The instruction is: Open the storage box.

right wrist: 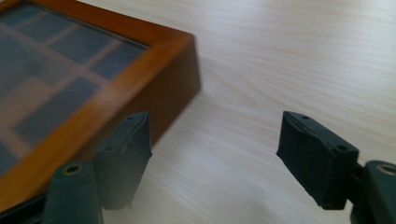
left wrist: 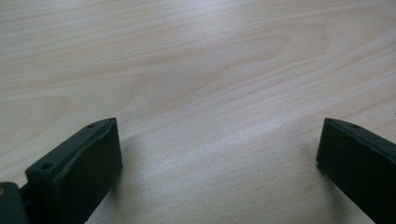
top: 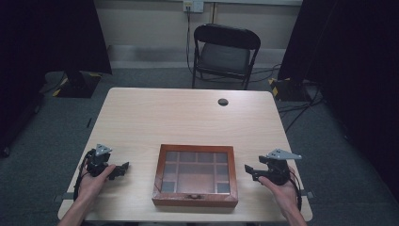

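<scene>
Box (top: 195, 175) lid closed, untouched. Left tool (top: 123, 168) and right tool (top: 248, 170) flank box, both released, empty. All work left.

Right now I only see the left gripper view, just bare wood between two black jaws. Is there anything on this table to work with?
Observer: Yes, a wooden box with a glass lid lies near the front edge of the table, between the two grippers.
Operator: Is my left gripper touching it?
Observer: No. The left gripper is off to the box's left, with bare table between them.
Operator: And the other one?
Observer: The right gripper is open beside the box's right side; one jaw is close to a corner, and nothing is held.
Operator: Is the box open?
Observer: The lid looks down, with a small clasp at the front.
</scene>
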Tool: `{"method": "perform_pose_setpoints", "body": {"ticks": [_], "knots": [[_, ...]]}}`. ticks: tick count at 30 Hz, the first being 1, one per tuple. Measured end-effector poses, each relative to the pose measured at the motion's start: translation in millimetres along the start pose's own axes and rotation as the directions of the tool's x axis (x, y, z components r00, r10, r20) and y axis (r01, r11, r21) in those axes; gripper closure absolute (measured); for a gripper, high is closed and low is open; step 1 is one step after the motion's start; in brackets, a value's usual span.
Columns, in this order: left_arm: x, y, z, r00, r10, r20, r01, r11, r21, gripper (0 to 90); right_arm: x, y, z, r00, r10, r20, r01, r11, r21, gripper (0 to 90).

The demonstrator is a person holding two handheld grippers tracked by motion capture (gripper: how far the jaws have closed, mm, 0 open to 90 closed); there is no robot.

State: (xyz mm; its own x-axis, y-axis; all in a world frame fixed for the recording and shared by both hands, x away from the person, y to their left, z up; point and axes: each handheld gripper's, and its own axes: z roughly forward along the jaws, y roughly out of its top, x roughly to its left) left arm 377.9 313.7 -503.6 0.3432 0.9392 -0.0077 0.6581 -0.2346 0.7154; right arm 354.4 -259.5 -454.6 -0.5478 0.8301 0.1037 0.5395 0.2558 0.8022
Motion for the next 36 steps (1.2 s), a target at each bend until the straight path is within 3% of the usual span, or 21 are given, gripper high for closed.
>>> {"method": "perform_pose_setpoints", "body": {"ticks": [1, 3, 4, 7, 11, 14, 15, 16, 20, 21, 22, 23, 24, 26, 27, 29, 30, 32, 33, 36], "knots": [[0.0, 0.0, 0.1, 1.0000, 0.000, 0.000, 0.000, 1.0000, -0.001, 0.0, 6.7, 6.0, -3.2, 0.9993, -0.021, -0.031, 0.021, 1.000, -0.004, 26.8], [0.0, 0.0, 0.1, 1.0000, 0.000, 0.000, 0.000, 1.0000, -0.001, 0.0, 9.0, 8.5, -4.5, 0.9987, -0.031, -0.039, 0.031, 1.000, -0.003, 29.5], [0.1, 0.0, 0.0, 1.0000, 0.000, 0.003, 0.000, 1.0000, 0.001, 0.0, 15.7, 14.9, -8.1, 0.9957, -0.042, -0.083, 0.042, 0.999, -0.007, 32.1], [0.1, 0.0, -0.1, 1.0000, 0.000, 0.002, 0.000, 1.0000, 0.001, 0.0, 23.1, 19.8, -10.4, 0.9919, -0.065, -0.109, 0.064, 0.998, -0.012, 34.6], [0.0, 0.0, 0.1, 1.0000, 0.000, 0.001, 0.000, 1.0000, -0.001, 0.0, 42.7, 32.1, -10.9, 0.9762, -0.092, -0.196, 0.088, 0.996, -0.030, 41.0], [0.0, 0.0, 0.0, 1.0000, 0.000, 0.000, 0.000, 1.0000, -0.001, 0.0, 56.3, 39.1, -7.4, 0.9589, -0.114, -0.260, 0.111, 0.993, -0.024, 46.4], [0.0, 0.0, 0.0, 1.0000, 0.000, 0.000, 0.000, 1.0000, -0.001, 0.0, 56.3, 39.1, -7.4, 0.9589, -0.114, -0.260, 0.111, 0.993, -0.024, 46.4], [0.0, 0.0, 0.1, 1.0000, 0.000, 0.001, 0.000, 1.0000, -0.001, 0.0, 67.0, 44.2, -5.1, 0.9447, -0.124, -0.304, 0.121, 0.992, -0.029, 49.3], [-0.1, -0.1, 0.1, 1.0000, -0.001, 0.000, 0.001, 1.0000, -0.001, 0.0, 87.9, 50.5, 0.6, 0.9152, -0.160, -0.370, 0.166, 0.986, -0.017, 55.6], [-0.1, -0.1, 0.1, 1.0000, -0.001, 0.000, 0.001, 1.0000, -0.001, 0.0, 87.9, 50.5, 0.6, 0.9152, -0.160, -0.370, 0.166, 0.986, -0.017, 55.6], [0.0, -0.1, 0.1, 1.0000, -0.001, 0.000, 0.001, 1.0000, -0.001, 0.0, 100.0, 49.1, 5.2, 0.8933, -0.174, -0.414, 0.184, 0.983, -0.017, 59.2], [0.0, -0.1, 0.1, 1.0000, -0.001, 0.000, 0.001, 1.0000, -0.001, 0.0, 100.0, 49.1, 5.2, 0.8933, -0.174, -0.414, 0.184, 0.983, -0.017, 59.2], [0.0, 0.0, 0.1, 1.0000, 0.000, 0.001, 0.000, 1.0000, -0.001, 0.0, 103.5, 47.7, 7.4, 0.8861, -0.174, -0.430, 0.184, 0.983, -0.018, 60.4], [0.0, -0.1, 0.1, 1.0000, 0.000, 0.001, 0.000, 1.0000, -0.001, 0.0, 113.0, 43.8, 14.2, 0.8670, -0.185, -0.463, 0.210, 0.978, 0.003, 64.0], [0.0, -0.1, 0.1, 1.0000, 0.000, 0.001, 0.000, 1.0000, -0.001, 0.0, 119.0, 40.6, 18.9, 0.8507, -0.191, -0.490, 0.227, 0.974, 0.015, 67.1], [0.0, 0.0, 0.1, 1.0000, 0.000, 0.001, 0.000, 1.0000, -0.001, 0.0, 120.7, 39.4, 20.4, 0.8464, -0.190, -0.498, 0.229, 0.973, 0.019, 68.6], [0.0, -0.1, 0.1, 1.0000, 0.000, 0.001, 0.000, 1.0000, -0.001, 0.0, 126.0, 36.3, 25.0, 0.8313, -0.191, -0.522, 0.243, 0.969, 0.032, 70.9], [0.0, -0.1, 0.1, 1.0000, 0.000, 0.001, 0.000, 1.0000, -0.001, 0.0, 128.1, 35.2, 26.5, 0.8273, -0.193, -0.527, 0.251, 0.967, 0.039, 71.3], [0.0, 0.0, 0.1, 1.0000, 0.000, 0.001, 0.000, 1.0000, -0.001, 0.0, 133.2, 32.5, 29.4, 0.8138, -0.194, -0.548, 0.261, 0.964, 0.046, 73.1], [0.0, -0.1, 0.1, 1.0000, 0.000, 0.001, 0.000, 1.0000, -0.001, 0.0, 136.3, 31.0, 31.4, 0.8081, -0.198, -0.555, 0.271, 0.961, 0.051, 73.9]]}}
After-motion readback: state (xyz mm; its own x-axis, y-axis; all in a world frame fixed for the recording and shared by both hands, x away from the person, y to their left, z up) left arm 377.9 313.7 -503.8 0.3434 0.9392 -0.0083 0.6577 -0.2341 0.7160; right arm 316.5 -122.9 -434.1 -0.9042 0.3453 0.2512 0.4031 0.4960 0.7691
